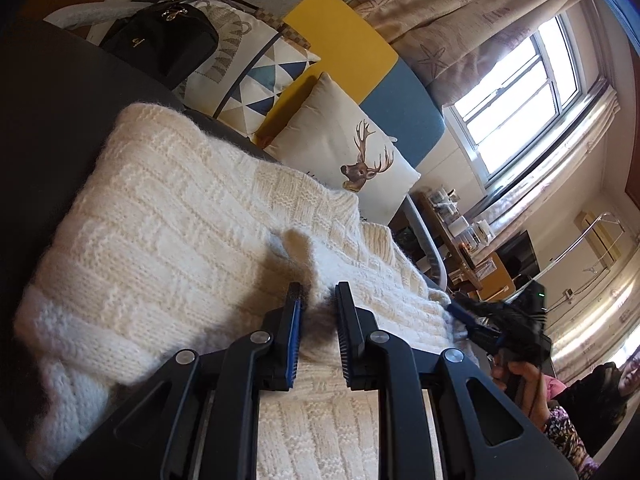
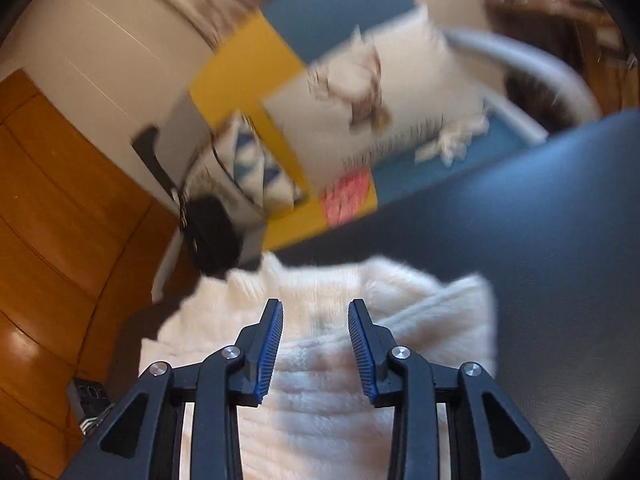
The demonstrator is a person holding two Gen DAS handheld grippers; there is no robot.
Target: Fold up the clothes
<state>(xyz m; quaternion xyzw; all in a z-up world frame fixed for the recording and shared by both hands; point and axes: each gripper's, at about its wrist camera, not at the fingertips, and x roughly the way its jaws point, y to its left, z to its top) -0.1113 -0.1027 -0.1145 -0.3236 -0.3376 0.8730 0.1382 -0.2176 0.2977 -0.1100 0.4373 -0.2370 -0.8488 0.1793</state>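
Left wrist, chunky cream knit sweater (image 1: 168, 216), folded

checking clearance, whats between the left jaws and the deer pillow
Only the white sweater, seen in the left wrist view; it runs from the left gripper up to the deer pillow.

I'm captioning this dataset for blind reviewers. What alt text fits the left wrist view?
Open left tongs hover over a cream knitted sweater spread on a dark surface, gripping nothing. Behind it, a deer-print cushion and a black handbag rest against colourful panels; the right tongs show at the sweater's far edge.
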